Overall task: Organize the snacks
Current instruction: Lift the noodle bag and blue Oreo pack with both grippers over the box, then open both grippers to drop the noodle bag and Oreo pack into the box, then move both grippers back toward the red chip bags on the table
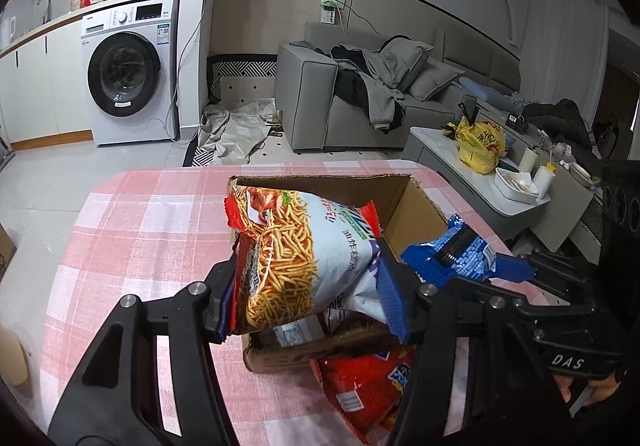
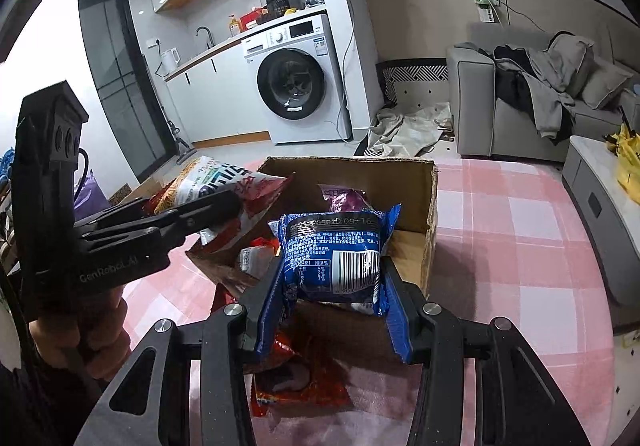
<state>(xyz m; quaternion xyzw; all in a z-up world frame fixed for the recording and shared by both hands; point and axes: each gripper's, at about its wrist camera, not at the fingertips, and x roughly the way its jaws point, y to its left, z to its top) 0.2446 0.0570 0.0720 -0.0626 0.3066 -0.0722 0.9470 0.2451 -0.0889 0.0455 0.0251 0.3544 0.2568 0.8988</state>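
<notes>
Snacks: two packets held over the cardboard box (image 1: 416, 206), others inside it or beside it.
Fried-stick packet (image 1: 296, 258): clamped by its lower end in the left gripper (image 1: 308, 294), jaws narrowed onto its sides; hangs above the box's near-left corner, likely positioned for dropping in.
Blue packet (image 2: 336, 258): pinched between the pads of the right gripper (image 2: 330, 306), closed about as far as it goes; barcode side up, poised over the box opening.
Purple packet (image 2: 344, 198): already inside, against the far wall.
Red packet (image 2: 296, 378): flat on the checked tablecloth (image 2: 520, 246), touching the box's near wall; probably still to be collected.
Box: open-topped, serving as the collecting bin.
</notes>
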